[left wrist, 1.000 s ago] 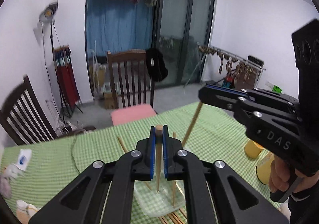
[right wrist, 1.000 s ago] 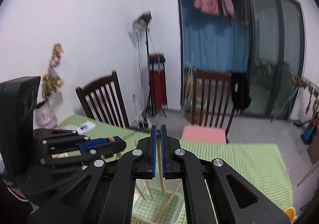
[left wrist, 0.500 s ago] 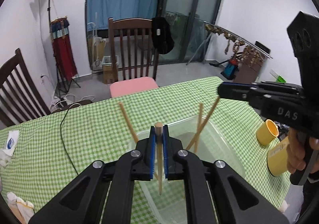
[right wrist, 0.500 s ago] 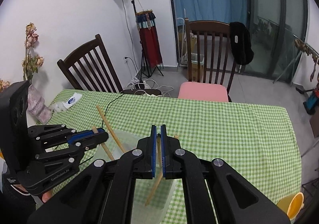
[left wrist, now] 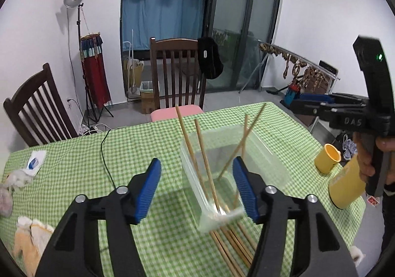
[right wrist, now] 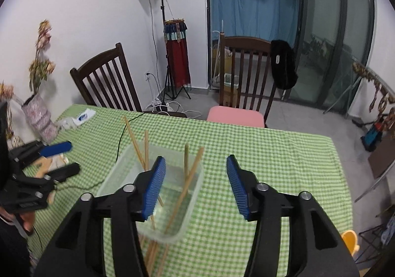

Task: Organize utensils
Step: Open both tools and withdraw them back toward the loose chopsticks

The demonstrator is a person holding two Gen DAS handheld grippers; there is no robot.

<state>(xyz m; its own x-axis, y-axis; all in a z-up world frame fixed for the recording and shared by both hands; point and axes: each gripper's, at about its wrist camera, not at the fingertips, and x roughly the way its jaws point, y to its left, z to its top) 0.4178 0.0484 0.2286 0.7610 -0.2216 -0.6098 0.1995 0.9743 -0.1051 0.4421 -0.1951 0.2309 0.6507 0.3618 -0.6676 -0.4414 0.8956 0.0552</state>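
A clear plastic container (left wrist: 269, 153) stands on the green checked tablecloth (left wrist: 81, 168); it also shows in the right wrist view (right wrist: 116, 173). Several wooden chopsticks (left wrist: 202, 153) lean inside it, ends sticking up over the rim, also seen in the right wrist view (right wrist: 190, 173). More chopsticks (left wrist: 232, 242) lie on the cloth in front of the container. My left gripper (left wrist: 196, 187) is open and empty above the container's near end. My right gripper (right wrist: 195, 184) is open and empty above the container's right side. Each gripper shows in the other's view: the right (left wrist: 318, 104), the left (right wrist: 59, 158).
Two yellow cups (left wrist: 328, 158) sit at the table's right edge, one on its side (left wrist: 345, 185). A black cable (left wrist: 106, 153) runs across the cloth. Tissues and a cloth (left wrist: 32, 235) lie at the left. Two wooden chairs (left wrist: 177, 74) stand behind the table. A vase (right wrist: 39, 116) stands at the far left.
Both grippers were shut on a chopstick each over the container. Both have opened, and the chopsticks now stand in the container. The views have pulled back a little.
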